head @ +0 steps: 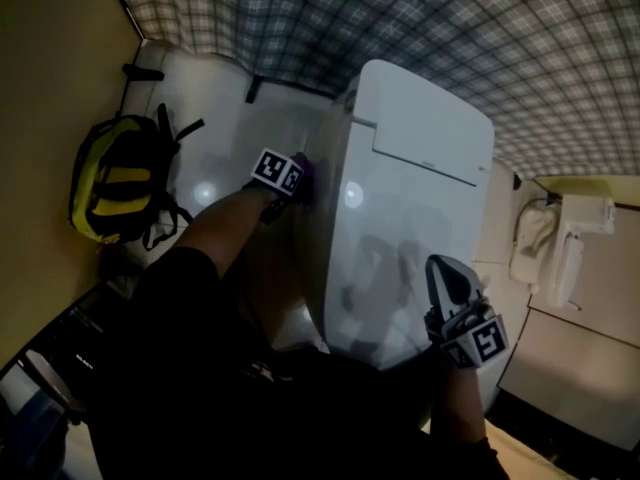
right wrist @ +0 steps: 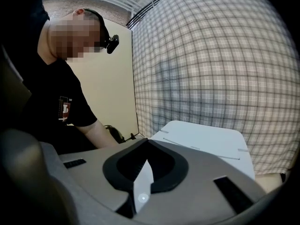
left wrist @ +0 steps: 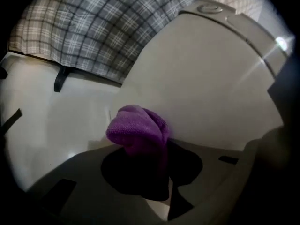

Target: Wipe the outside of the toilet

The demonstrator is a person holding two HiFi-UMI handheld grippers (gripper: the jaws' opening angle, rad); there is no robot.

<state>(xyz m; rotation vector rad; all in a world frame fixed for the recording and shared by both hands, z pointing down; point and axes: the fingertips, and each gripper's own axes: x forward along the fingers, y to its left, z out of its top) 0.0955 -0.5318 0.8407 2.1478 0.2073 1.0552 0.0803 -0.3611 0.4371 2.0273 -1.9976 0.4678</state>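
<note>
Left gripper point(head: 288, 180) low along left flank of toilet point(head: 410, 198), fingers clamped on purple cloth point(head: 304, 175). In left gripper view I see cloth point(left wrist: 137, 129) bunched at the tips, pressed against toilet's white side wall point(left wrist: 206, 88). Right gripper point(head: 442, 268) over front right of closed lid, fingers together, nothing between them; I confirm in right gripper view, tips point(right wrist: 147, 140) meeting. Yellow backpack point(head: 115, 183) on floor by left wall, well apart from toilet.
</note>
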